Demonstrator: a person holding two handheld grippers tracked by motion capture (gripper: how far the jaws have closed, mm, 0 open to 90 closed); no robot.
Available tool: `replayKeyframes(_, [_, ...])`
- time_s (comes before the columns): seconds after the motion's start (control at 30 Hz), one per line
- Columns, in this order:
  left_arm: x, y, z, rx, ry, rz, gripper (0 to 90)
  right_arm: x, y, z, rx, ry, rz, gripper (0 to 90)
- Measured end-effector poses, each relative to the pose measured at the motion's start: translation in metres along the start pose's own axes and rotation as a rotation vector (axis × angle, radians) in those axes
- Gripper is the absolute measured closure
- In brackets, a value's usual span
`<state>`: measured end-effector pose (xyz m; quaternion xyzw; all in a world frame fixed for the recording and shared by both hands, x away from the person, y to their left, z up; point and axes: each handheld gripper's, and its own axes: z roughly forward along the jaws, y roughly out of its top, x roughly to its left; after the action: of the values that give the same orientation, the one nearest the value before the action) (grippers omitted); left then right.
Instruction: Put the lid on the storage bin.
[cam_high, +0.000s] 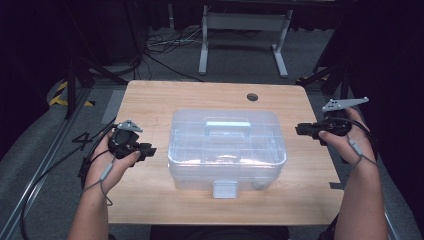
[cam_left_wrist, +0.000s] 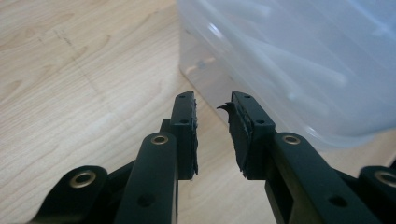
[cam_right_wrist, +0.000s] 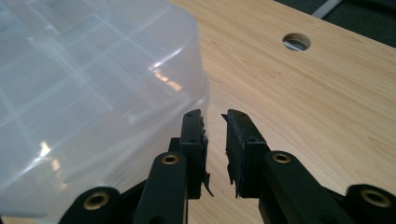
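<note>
The clear storage box (cam_high: 227, 150) sits mid-desk, long axis running left to right, latch toward the near edge; the left gripper (cam_high: 145, 149) points at its left end, the right gripper (cam_high: 301, 130) at its right end, about equally near; both jaws stand slightly apart, holding nothing, touching nothing.

I see the storage box (cam_high: 227, 150) mid-counter (cam_high: 150, 100), latch facing me. My left hand-held gripper (cam_high: 148, 149) sits just left of it, right hand-held gripper (cam_high: 301, 130) just right. Cable hole (cam_high: 252, 97) behind.
</note>
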<state>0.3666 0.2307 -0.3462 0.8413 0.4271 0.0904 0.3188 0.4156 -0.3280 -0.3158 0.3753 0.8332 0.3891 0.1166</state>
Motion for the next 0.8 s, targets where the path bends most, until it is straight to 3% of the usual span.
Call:
replayKeyframes(0.17, [0.014, -0.002, 0.010, -0.016, 0.034, -0.024, 71.0, -0.012, -0.006, 0.009, 0.012, -0.021, 0.018, 75.9])
replayKeyframes(0.23, [0.019, -0.004, 0.015, -0.034, 0.049, 0.000, 67.3, -0.015, -0.007, 0.013, 0.025, -0.034, 0.015, 73.6])
replayKeyframes(0.33, [0.022, -0.005, 0.019, -0.042, 0.063, 0.005, 61.5, -0.018, -0.009, 0.018, 0.038, -0.058, 0.003, 72.7])
replayKeyframes(0.5, [0.028, -0.007, 0.027, -0.046, 0.052, 0.001, 58.0, -0.027, -0.014, 0.031, 0.053, -0.051, 0.004, 69.8])
replayKeyframes(0.63, [0.032, -0.009, 0.030, -0.031, 0.046, 0.043, 56.5, -0.032, -0.018, 0.042, 0.057, -0.031, -0.025, 66.5])
replayKeyframes(0.67, [0.033, -0.010, 0.031, -0.018, 0.024, 0.056, 56.4, -0.034, -0.020, 0.049, 0.084, -0.008, -0.028, 66.5])
replayKeyframes(0.8, [0.037, -0.014, 0.035, -0.012, 0.010, 0.050, 56.2, -0.037, -0.025, 0.061, 0.128, -0.002, -0.016, 66.0])
